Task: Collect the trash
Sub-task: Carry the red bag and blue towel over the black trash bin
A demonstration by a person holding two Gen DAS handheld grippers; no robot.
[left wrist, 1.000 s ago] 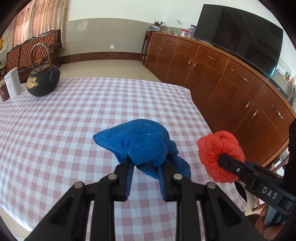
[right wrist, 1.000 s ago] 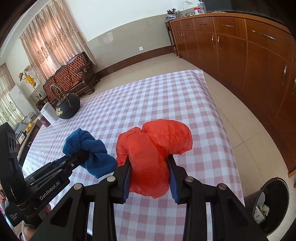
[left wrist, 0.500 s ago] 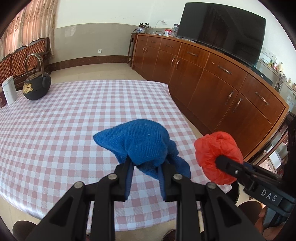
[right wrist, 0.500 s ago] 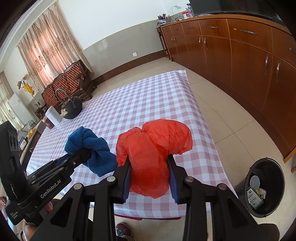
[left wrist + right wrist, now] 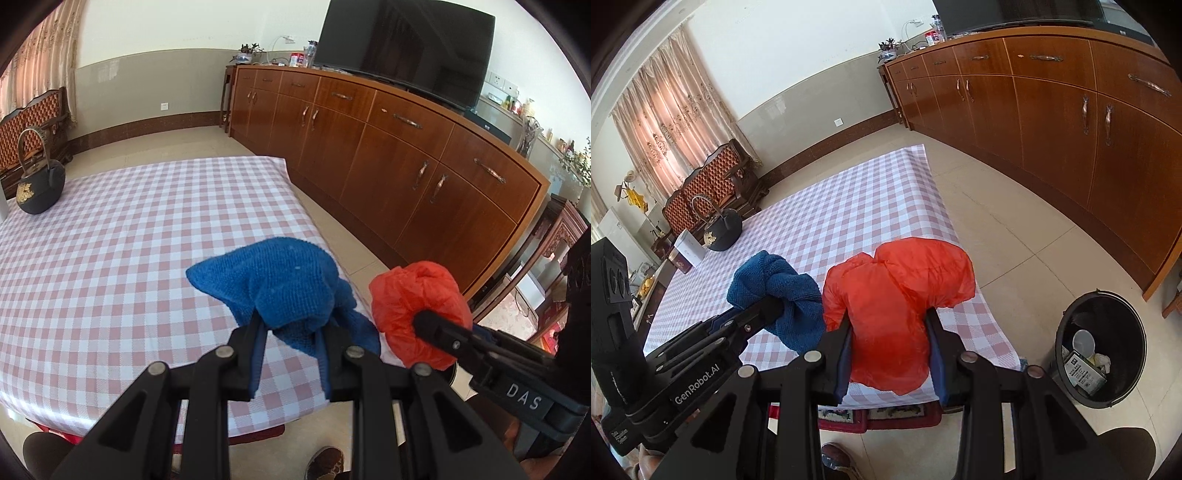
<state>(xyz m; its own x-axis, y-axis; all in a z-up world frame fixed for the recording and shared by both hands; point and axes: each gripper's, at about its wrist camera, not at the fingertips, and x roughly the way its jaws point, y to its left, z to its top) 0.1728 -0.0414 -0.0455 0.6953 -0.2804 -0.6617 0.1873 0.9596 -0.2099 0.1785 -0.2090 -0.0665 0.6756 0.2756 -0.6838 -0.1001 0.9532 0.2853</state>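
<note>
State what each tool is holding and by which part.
Left tool: blue cloth, pinched at its lower bunched folds. Right tool: red plastic bag, clamped across its lower middle.

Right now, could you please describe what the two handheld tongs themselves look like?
Both are matte black plastic, with angular linkage arms joined by silver round pivots. The left tongs have blue pads and white "GenRobot.AI" lettering on the side; the right tongs have blue pads and white "DAS" lettering.

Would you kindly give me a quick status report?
Left gripper shut on blue cloth. Right gripper shut on red bag. Trash bin on floor, path clear.
</note>
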